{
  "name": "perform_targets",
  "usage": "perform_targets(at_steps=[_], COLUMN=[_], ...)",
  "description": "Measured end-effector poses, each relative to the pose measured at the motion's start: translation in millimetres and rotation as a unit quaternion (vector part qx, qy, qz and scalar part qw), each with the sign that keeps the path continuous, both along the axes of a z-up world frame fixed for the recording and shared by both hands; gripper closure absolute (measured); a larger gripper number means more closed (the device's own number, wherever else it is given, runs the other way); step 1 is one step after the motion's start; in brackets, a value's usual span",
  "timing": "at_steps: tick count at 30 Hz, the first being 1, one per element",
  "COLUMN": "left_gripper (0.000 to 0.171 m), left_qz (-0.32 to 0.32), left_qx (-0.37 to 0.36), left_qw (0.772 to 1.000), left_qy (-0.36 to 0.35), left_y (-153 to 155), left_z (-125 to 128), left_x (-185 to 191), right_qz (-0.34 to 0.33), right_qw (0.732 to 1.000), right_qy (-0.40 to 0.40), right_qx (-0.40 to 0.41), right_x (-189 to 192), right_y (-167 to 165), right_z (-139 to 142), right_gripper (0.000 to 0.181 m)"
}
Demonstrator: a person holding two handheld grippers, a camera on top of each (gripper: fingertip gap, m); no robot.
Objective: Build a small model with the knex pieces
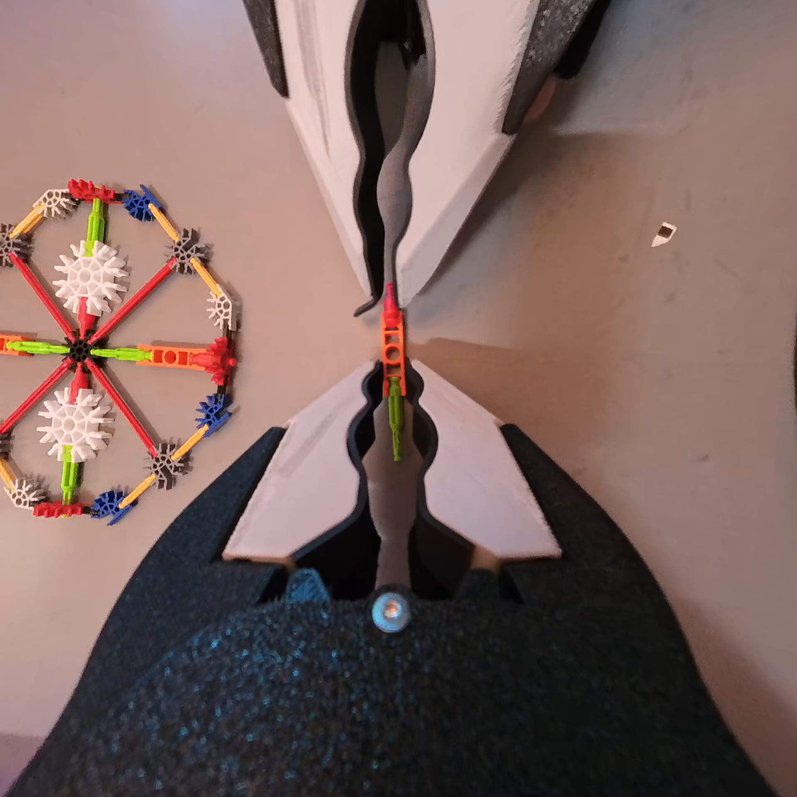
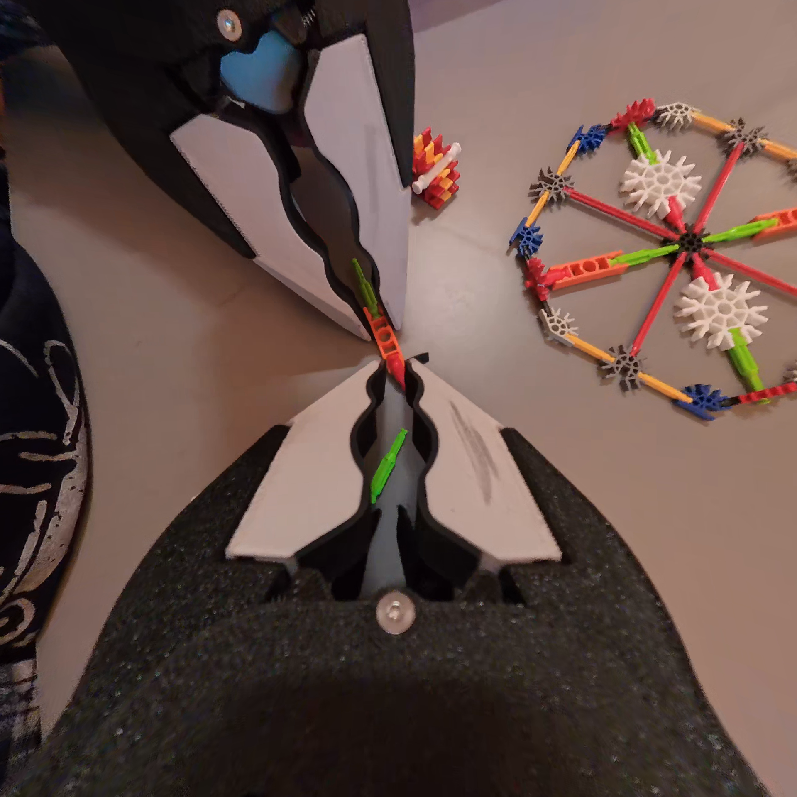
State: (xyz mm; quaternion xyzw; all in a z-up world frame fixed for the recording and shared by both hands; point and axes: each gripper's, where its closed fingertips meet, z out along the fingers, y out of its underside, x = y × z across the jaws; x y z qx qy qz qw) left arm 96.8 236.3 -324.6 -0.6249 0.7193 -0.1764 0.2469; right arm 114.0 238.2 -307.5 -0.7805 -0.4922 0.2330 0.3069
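My left gripper (image 1: 390,366) is shut on a small orange connector (image 1: 393,353) with a green rod (image 1: 394,422) plugged into its near end, lying between the fingers. A short red rod (image 1: 389,302) sticks out of the connector's far end. My right gripper (image 2: 394,373) is shut on that red rod (image 2: 396,371), tip to tip with the left gripper (image 2: 381,330). The connector (image 2: 386,338) spans the small gap between them, above the table. A second green rod (image 2: 388,465) shows in the gap between my right fingers; I cannot tell whether it lies on the table.
A flat multicoloured wheel of rods and connectors (image 1: 82,349) lies on the beige table, also in the right wrist view (image 2: 690,241). A red, yellow and white cluster of pieces (image 2: 435,172) lies behind the left gripper. A person's dark printed clothing (image 2: 34,431) is at the table edge.
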Motion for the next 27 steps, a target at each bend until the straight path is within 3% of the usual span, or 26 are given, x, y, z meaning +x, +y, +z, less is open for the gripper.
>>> perform_targets(at_steps=[13,21,27], left_gripper=[0.163,0.163,0.163], left_qz=[-0.001,0.006,0.004], left_qx=[-0.009,-0.015,-0.013], left_qw=[1.0,1.0,1.0], left_qy=[-0.004,-0.01,-0.007], left_y=[0,0,0], left_z=[0,0,0], left_x=[0,0,3], right_qz=[0.02,0.003,0.009], right_qw=[0.999,0.999,1.0], right_qy=[-0.025,0.031,0.003], right_qx=[0.002,-0.025,-0.021], right_x=[-5,2,-1], right_y=[2,3,1], right_z=[-7,5,-7], right_gripper=[0.181,0.181,0.181])
